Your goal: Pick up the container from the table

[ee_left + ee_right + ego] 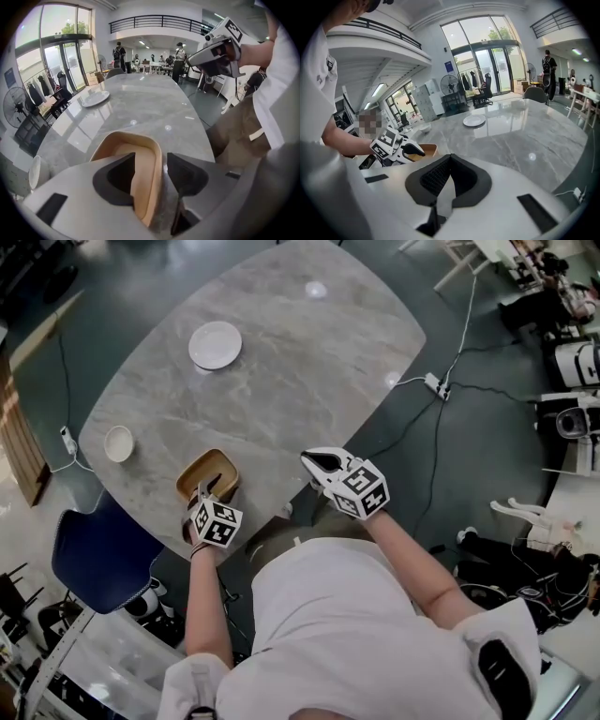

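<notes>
- Table (309, 362): grey marbled top with rounded corners, seen from above in the head view.
- Container (208, 470): tan, rounded-rectangular and open-topped. It stands on the table at the near edge, toward the person's left.
- Left gripper (151, 159): jaws narrowly apart and straddling the container's right-hand wall. One jaw is inside the container and lies against the inner face. The other is outside, with a slim gap to the wall.
- Right gripper (450, 159): jaw tips pressed together with nothing between them. It is held over the near table edge, to the right of the container and apart from it.
- Plate (215, 344): white and round, on the far part of the table, well apart from the container.
- Bowl (118, 442): small and white, near the table's left edge, to the left of the container.
- Chair (94, 559): blue, on the floor beside the table's near-left corner.
- Power strip (437, 385): white, on the floor to the right of the table, with cables running from it.
</notes>
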Available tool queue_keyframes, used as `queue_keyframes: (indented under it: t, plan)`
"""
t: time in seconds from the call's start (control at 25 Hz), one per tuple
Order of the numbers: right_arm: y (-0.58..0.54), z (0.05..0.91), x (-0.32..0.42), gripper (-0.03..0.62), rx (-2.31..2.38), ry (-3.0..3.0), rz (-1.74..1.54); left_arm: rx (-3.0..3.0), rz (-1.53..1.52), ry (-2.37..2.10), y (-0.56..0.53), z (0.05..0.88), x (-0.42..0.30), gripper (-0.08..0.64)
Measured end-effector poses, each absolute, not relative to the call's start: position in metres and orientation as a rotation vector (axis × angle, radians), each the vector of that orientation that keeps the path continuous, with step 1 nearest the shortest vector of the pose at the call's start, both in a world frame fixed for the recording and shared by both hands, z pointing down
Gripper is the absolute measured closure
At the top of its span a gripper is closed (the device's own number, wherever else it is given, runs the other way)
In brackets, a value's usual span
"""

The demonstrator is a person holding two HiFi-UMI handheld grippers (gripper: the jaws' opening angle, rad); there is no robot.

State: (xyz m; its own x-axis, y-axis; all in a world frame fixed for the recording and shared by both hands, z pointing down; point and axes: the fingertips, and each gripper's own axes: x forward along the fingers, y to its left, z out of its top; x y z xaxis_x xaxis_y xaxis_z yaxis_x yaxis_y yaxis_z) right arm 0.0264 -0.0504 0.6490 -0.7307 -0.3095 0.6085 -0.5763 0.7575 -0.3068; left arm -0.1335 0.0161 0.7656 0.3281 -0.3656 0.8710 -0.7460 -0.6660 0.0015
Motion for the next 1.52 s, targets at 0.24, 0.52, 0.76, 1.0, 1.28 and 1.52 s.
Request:
queue_keyframes:
  t: [0.24,0.52,0.76,1.0,1.28,1.52]
  plan:
    - [-0.053,0.656,0.040,0.581,0.679,-2.389,0.682,2.144,1.309,-0.927,0.008,0.788,-0.130,0.356]
    - [-0.057,0.657,0.044,0.581,0.690,-2.383,0.692,2.131,1.371,-0.877,0.010,0.802,-0.126,0.404]
    - [-0.059,0.649,0.048,0.580,0.673,-2.395,0.673,2.136,1.357,-0.945,0.004,0.791,-0.121,0.540]
    - [-0.065,0.639,0.046,0.581,0.636,-2.424,0.648,2.115,1.318,-1.028,-0.006,0.771,-0.125,0.549]
    - [-0.081,0.626,0.024,0.581,0.488,-2.495,0.583,2.054,1.296,-1.191,-0.017,0.737,-0.139,0.549]
    - [-0.093,0.606,-0.004,0.581,0.371,-2.568,0.539,2.010,1.216,-1.331,-0.019,0.698,-0.145,0.549]
